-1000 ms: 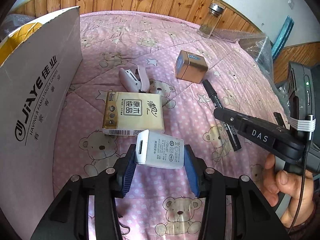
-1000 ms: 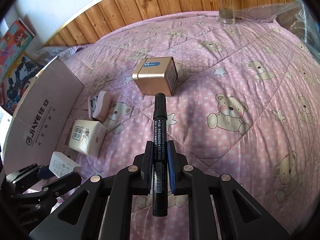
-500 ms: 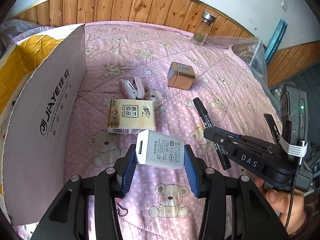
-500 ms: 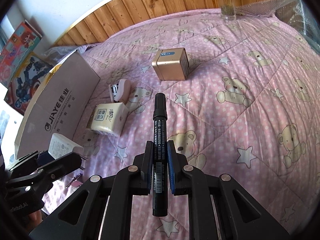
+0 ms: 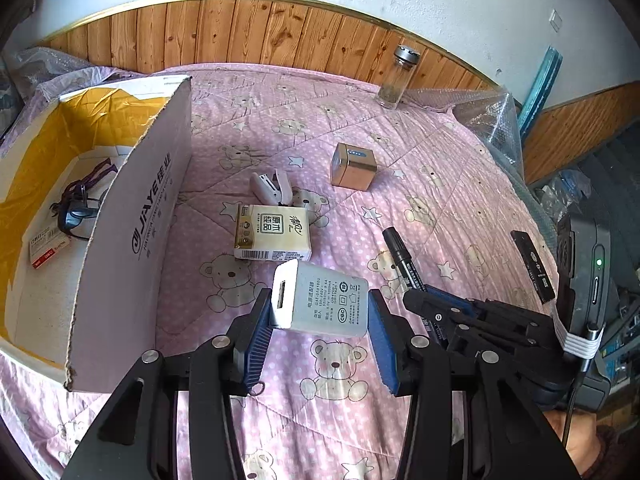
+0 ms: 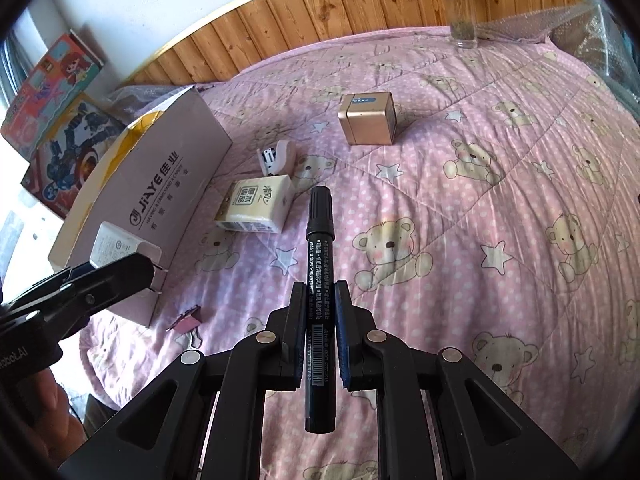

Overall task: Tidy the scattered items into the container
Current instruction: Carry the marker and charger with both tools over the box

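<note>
Left wrist: charger (image 5: pixel 320 300) between tool (image 5: pixel 320 334) pads.

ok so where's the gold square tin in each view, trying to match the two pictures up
Left wrist view: the gold tin lies on the pink quilt above centre, right of the white stapler.
Right wrist view: the tin sits upper centre, beyond the tip of the held black marker.
Shared landmark: the tissue pack, nearer the camera and left of the tin in both.

a home bedroom: a bed with a pink teddy-bear quilt (image 5: pixel 420 168) against wood-panelled wall (image 5: pixel 256 32).
</note>
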Motion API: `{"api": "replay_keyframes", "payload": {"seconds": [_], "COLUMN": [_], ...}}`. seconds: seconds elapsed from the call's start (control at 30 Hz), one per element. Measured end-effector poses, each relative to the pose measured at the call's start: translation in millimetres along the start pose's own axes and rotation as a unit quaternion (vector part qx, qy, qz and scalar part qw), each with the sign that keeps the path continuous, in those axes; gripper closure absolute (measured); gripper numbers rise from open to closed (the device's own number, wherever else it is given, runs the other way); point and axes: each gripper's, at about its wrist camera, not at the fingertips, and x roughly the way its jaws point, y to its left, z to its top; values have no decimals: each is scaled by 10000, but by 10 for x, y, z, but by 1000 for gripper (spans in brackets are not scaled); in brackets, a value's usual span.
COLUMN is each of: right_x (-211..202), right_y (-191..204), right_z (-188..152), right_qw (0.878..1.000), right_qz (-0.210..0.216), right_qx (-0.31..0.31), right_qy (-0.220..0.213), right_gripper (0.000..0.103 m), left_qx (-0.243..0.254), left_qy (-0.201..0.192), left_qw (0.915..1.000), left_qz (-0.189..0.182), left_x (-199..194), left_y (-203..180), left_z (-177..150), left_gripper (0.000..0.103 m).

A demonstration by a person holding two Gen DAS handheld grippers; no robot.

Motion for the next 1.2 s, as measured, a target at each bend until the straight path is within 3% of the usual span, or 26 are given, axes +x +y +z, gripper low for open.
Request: {"api": "replay_keyframes", "payload": {"seconds": [0.37, 0.9, 1.2], "right_x": [-286, -557, -625], "right_y": [96, 87, 428], "right_z": [-134, -375, -415], "right_qw": [9998, 9997, 9994], "right_qz": [-17, 12, 135], "right_qx": [-62, 117, -279], "right_qy": [-161, -218, -182], "right_gripper": [89, 90, 90], "left_qx": [-131, -803, -815], "left_qy": [-252, -794, -847], "left_qw": [9996, 9936, 9929], "left_qz": [-47, -48, -158], "left_x": [-339, -896, -1011], "left_y": [68, 551, 604], "left_z": [-54, -15, -94], "left_gripper": [56, 56, 56]}}
